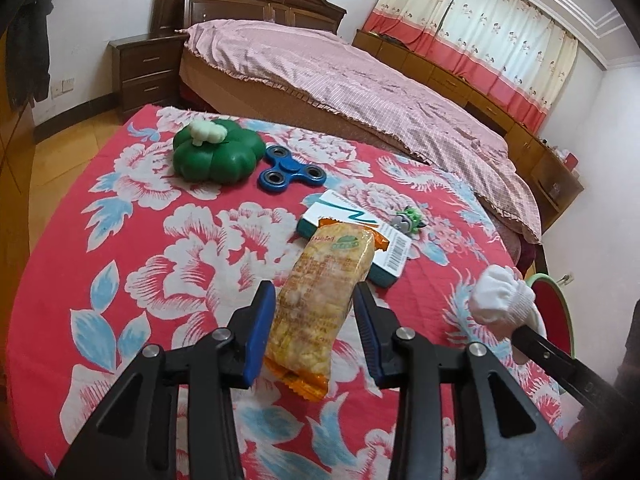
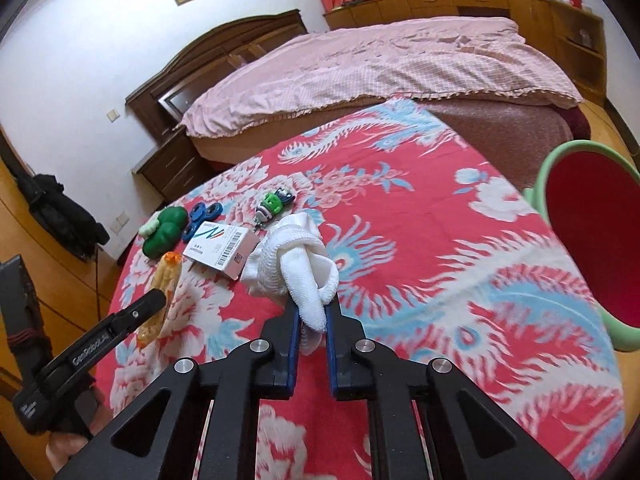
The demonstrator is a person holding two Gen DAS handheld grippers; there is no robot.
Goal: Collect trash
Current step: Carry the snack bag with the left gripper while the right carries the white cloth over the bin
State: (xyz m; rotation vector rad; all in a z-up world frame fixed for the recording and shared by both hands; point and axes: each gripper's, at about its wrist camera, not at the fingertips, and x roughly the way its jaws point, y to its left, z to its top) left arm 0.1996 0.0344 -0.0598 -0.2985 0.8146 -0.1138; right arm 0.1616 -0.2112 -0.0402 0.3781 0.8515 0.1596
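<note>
Nearest, the left tongs (image 1: 316, 332) clamp an orange-ended snack packet (image 1: 320, 296) lifted over the red floral cloth (image 1: 200, 248) covering the counter. The right tongs (image 2: 311, 320) are pinched shut on a knotted white cloth (image 2: 296, 264) beside a green-rimmed red bin (image 2: 576, 240). Beyond stands a pink-covered bed (image 1: 360, 80), then curtains (image 1: 480, 32).

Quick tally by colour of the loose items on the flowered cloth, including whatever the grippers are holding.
Green: 2, squash toy, small figure
Blue: 1, fidget spinner
White: 2, carton, knotted cloth in the right gripper
Orange: 1, snack packet between the left gripper fingers
Total: 6
</note>
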